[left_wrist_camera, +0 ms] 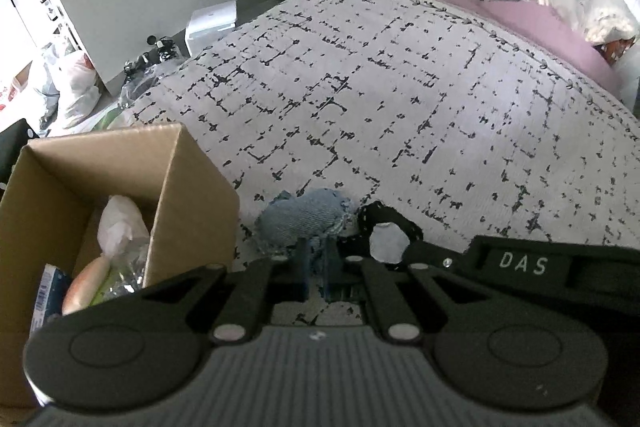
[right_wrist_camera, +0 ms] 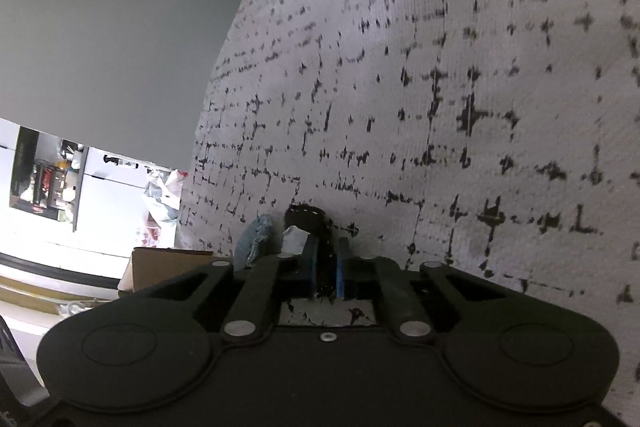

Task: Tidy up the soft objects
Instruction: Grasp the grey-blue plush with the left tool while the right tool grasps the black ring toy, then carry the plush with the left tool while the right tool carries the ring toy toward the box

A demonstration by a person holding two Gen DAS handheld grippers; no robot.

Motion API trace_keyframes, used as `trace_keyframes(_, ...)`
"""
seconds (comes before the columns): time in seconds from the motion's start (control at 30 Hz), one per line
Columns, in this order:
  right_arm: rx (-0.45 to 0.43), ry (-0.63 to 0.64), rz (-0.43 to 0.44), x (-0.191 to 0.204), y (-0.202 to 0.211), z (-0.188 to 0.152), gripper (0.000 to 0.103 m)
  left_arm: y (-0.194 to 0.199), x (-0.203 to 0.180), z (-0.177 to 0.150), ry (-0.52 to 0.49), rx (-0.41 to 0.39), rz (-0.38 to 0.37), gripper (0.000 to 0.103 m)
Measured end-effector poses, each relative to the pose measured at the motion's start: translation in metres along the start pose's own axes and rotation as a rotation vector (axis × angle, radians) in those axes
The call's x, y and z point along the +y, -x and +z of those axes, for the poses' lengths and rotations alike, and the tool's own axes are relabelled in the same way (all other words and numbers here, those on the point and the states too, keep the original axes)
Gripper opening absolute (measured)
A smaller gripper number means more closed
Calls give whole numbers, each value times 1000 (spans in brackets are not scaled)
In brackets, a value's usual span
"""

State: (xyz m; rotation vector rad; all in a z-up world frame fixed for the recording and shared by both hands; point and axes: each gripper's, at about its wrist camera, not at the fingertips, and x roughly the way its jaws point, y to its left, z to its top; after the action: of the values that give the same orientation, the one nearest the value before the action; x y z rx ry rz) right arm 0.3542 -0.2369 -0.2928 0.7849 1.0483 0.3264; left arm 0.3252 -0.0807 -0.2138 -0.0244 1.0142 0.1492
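Note:
A small frayed blue denim cushion lies on the patterned bedcover, just right of the cardboard box. My left gripper is shut on its near edge, with the denim pinched between the two fingers. Touching its right side is a black fabric piece with white stitching and a pale centre. My right gripper is shut on that black piece, the cloth squeezed between its blue pads. The denim cushion shows to its left. The right gripper's housing reaches in from the right.
An open cardboard box stands at the bed's left edge and holds a white bag, a packet and other items. A pink sheet, bottles and bags crowd the far right. Plastic bags and clutter lie on the floor to the left.

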Motion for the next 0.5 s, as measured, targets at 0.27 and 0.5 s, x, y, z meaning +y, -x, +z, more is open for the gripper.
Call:
trace_keyframes(0.27,-51,11,-10,3,24,-5,7,29,4,-2,25,-51,-44,5)
trace_keyframes(0.5,-118,9,-17,2,59,-12,7,60,13,-5,44,-98,-76,5)
